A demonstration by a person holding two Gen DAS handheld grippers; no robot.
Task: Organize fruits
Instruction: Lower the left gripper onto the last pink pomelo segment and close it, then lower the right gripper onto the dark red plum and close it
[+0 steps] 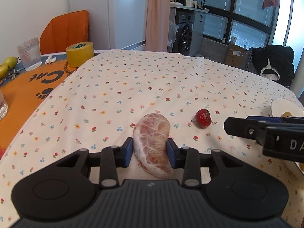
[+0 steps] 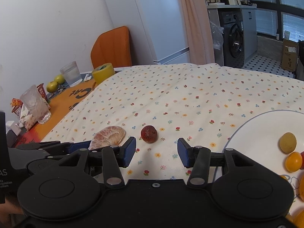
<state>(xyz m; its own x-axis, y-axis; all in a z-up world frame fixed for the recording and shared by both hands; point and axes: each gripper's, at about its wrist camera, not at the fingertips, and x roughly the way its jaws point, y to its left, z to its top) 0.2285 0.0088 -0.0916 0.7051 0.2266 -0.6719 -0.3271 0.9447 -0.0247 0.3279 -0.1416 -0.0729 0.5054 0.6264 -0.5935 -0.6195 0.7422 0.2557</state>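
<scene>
A peeled pink citrus segment (image 1: 152,144) lies on the flowered tablecloth (image 1: 133,87). My left gripper (image 1: 150,145) is shut on it, a blue pad pressed against each side. A small dark red fruit (image 1: 203,118) sits to its right, apart from it. In the right wrist view that red fruit (image 2: 149,134) lies just ahead of my right gripper (image 2: 156,151), which is open with nothing between its pads. The segment (image 2: 109,135) shows at the left there, partly hidden by the left gripper. A white plate (image 2: 256,133) at the right holds a yellow-green fruit (image 2: 287,142) and an orange one (image 2: 293,161).
On an orange cat mat (image 1: 28,87) at the left stand a yellow tape roll (image 1: 79,54), a ribbed glass (image 1: 29,55) and green fruits (image 1: 7,64). A second glass (image 2: 36,104) stands nearer. An orange chair (image 1: 64,30) is behind the table.
</scene>
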